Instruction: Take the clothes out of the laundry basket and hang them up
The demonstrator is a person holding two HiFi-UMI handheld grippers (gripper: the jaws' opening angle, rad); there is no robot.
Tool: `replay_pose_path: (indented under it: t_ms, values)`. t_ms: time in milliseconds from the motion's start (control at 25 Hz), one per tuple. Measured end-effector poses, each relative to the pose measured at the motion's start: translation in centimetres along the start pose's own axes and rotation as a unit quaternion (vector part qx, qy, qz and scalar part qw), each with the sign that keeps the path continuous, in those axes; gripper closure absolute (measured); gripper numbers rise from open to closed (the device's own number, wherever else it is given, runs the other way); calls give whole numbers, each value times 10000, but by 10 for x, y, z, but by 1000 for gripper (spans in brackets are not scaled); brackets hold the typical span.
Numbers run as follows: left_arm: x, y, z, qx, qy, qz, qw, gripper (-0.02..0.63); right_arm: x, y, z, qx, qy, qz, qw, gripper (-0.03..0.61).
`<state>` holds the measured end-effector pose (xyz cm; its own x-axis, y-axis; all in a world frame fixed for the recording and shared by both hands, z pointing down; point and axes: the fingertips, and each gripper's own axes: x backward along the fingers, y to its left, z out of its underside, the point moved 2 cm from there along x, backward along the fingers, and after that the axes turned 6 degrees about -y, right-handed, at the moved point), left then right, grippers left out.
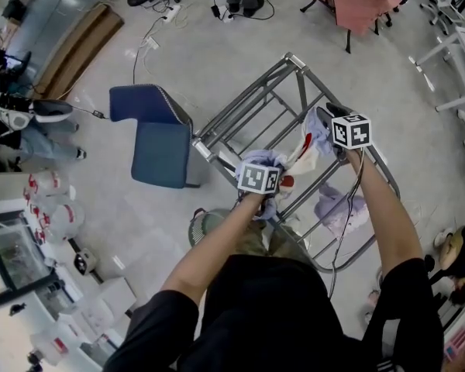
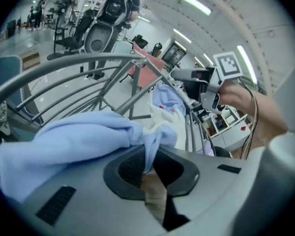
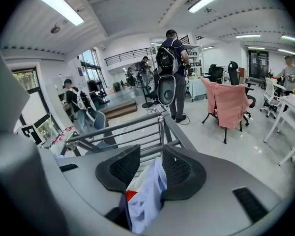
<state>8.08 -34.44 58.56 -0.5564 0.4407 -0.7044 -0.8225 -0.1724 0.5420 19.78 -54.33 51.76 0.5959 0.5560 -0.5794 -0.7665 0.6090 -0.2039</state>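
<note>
Pinched a bunched edge of the pale blue garment [image 2: 83,136] in the tightly closed left gripper [image 2: 148,167] just above the drying rack [image 1: 244,95], with the right gripper [image 3: 150,168] spread over the same rack and a blue-and-white fold lying loose between its pads. Judged soft, light and limp, apt to slide off a rail, so best taken at a hem or seam and drawn flat across the bars. Showed both jaw states only in the gripper views, masked under marker cubes from the head camera; caught from there alone, a lilac garment [image 1: 342,206] draped lower on the rack.
</note>
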Motion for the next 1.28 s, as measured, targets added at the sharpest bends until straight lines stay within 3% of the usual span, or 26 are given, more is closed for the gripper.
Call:
replay_pose_path:
  t_ms: [240, 440, 640, 840, 1080, 1160, 1280]
  values:
    - [40, -6, -9, 24, -687, 14, 9976, 545, 11, 66, 4, 275, 90, -867, 9958, 448]
    - [70, -4, -7, -119, -1016, -136, 9947, 509, 14, 155, 36, 496, 473, -1902, 9793, 448]
    - [95, -4, 5, -115, -1133, -229, 9932, 479, 9, 220, 62, 575, 715, -2438, 9655, 448]
    - [121, 9, 26, 107, -1310, -504, 9900, 479, 3, 256, 92, 739, 1114, -2639, 9553, 448]
    - [131, 18, 45, 311, -1409, -551, 9880, 479, -9, 255, 130, 1272, 1854, -2317, 9464, 448]
    - [133, 19, 47, 295, -1450, -580, 9873, 479, -11, 259, 139, 1664, 2289, -2280, 9316, 448]
    - [135, 18, 53, 335, -1452, -563, 9872, 479, -18, 260, 158, 2504, 2965, -2179, 8955, 448]
